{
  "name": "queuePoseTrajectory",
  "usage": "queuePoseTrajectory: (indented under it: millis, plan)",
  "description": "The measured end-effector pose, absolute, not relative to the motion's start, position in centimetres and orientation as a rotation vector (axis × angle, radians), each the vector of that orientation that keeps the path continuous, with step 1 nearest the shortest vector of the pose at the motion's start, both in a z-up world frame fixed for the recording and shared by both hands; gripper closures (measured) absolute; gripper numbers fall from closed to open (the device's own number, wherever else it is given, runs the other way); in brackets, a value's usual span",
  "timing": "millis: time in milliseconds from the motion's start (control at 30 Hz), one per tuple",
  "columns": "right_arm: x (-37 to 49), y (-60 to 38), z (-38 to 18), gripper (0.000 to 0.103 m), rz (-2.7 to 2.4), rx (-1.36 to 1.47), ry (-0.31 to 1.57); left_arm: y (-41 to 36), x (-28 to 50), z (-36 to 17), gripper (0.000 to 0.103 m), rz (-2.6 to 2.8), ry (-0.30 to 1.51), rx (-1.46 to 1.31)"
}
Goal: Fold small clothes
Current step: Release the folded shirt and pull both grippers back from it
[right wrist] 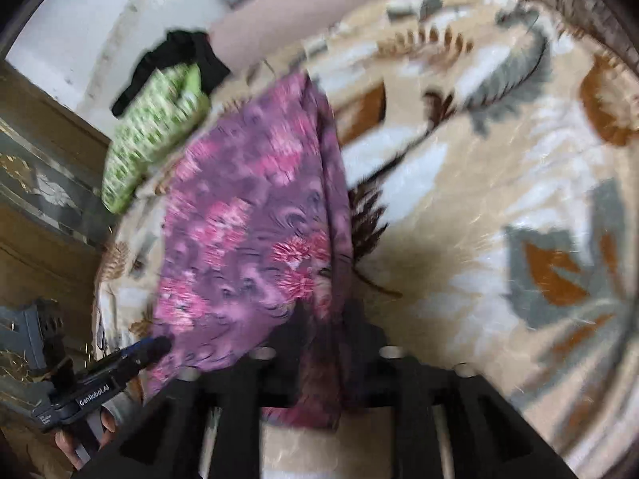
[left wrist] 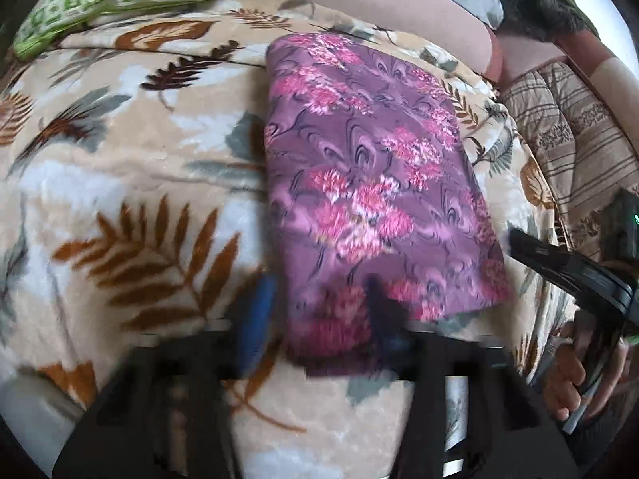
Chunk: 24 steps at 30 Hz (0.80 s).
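Left gripper [left wrist: 319, 319] at the near edge of the purple floral cloth [left wrist: 371, 167], fingers wide — cloth lies folded flat on the leaf-print bed blanket [left wrist: 120, 159]. Right gripper [right wrist: 319, 319] has fingers closed on its near corner, fabric bunched and lifting. I judge it light, limp, slightly slippery — best taken at corners or the folded edge.
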State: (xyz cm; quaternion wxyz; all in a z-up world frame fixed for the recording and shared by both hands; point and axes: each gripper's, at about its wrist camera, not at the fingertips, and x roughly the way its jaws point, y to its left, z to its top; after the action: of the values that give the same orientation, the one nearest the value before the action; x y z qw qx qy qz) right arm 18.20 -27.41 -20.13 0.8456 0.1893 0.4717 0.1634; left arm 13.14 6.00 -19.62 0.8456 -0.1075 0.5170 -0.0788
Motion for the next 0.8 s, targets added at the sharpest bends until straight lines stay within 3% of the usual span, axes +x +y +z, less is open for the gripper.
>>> queuePoseTrajectory:
  millis: [33,167,233,267,300,367,533,600,733,800]
  plan:
    - [17.5,-27.7,-20.2,0.014,0.34,0.411,0.977,5.9,12.8,-20.1,0.036,-0.154,1.096,-0.223]
    - [17.2,-27.4,-22.2,0.018,0.366,0.461,1.038,5.3,12.9,-21.3,0.036,-0.122,1.129,-0.253]
    - [17.9,-26.7,-22.9,0.031,0.323,0.406,1.055,5.0,12.6,-21.5,0.041,-0.087,1.127,-0.204]
    - [17.4,-27.0,-22.8,0.052,0.289,0.359,1.053,4.9,12.3,-21.4,0.046,-0.064,1.109,-0.155]
    - [17.4,-26.9,-22.7,0.062,0.27,0.324,1.051,4.6,12.1,-21.4,0.047,-0.045,1.095,-0.107]
    - [17.2,-27.0,-22.8,0.066,0.252,0.294,1.061,3.8,11.7,-21.5,0.048,-0.032,1.076,-0.052]
    - [14.9,-27.4,-20.4,0.066,0.3,0.357,1.017,4.2,9.2,-18.9,0.048,-0.065,1.048,-0.079]
    - [13.1,-27.4,-19.2,0.05,0.295,0.375,1.021,4.2,7.9,-17.4,0.048,-0.04,1.026,-0.058]
    - [7.9,-26.6,-16.0,0.046,0.305,0.345,1.006,4.0,4.0,-14.2,0.047,-0.019,0.972,-0.042]
    - [5.5,-26.2,-14.5,0.036,0.285,0.312,0.991,3.1,2.3,-12.4,0.041,0.028,0.935,-0.007]
